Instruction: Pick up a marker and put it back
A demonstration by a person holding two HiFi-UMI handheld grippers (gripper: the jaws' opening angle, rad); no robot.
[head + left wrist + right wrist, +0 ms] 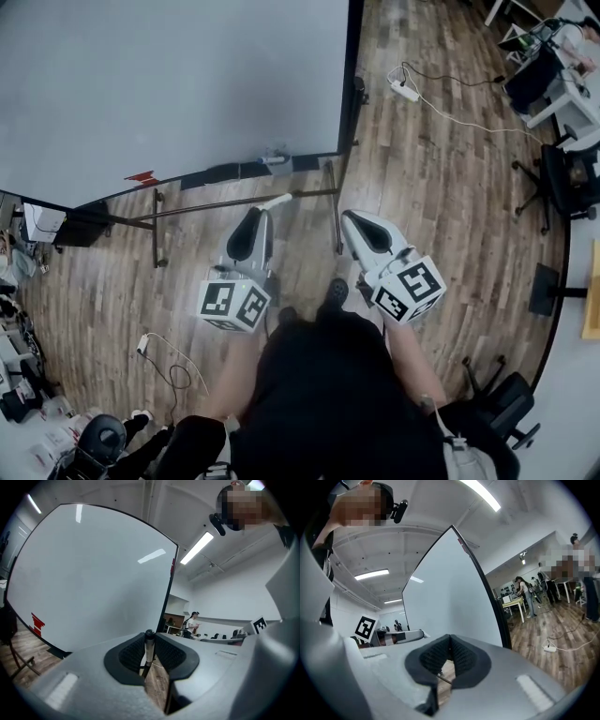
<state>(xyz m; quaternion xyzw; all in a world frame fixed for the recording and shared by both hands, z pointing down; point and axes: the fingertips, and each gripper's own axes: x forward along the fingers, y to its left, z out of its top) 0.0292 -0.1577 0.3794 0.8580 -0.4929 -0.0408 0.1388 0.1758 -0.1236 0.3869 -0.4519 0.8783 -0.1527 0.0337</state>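
Looking along the left gripper [150, 638], we see it pinching a marker [148, 652], just a white tip overhead; right gripper [450, 641] closed, empty

Open-plan office or lab. A whiteboard [169, 84] stands ahead of the left gripper [265, 211]. Desks [553, 98] and office chairs [567, 178] on wood floor [450, 187] lie right of the right gripper [352, 220]. Strip lights [197, 548] run overhead.

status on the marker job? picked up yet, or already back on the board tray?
Done: the pickup. The marker is clamped in the left tool, clear of the whiteboard tray.
In hand: the person holds it out in front of the whiteboard. The right tool is shut and empty.
Left: set the marker back on the tray and let go.
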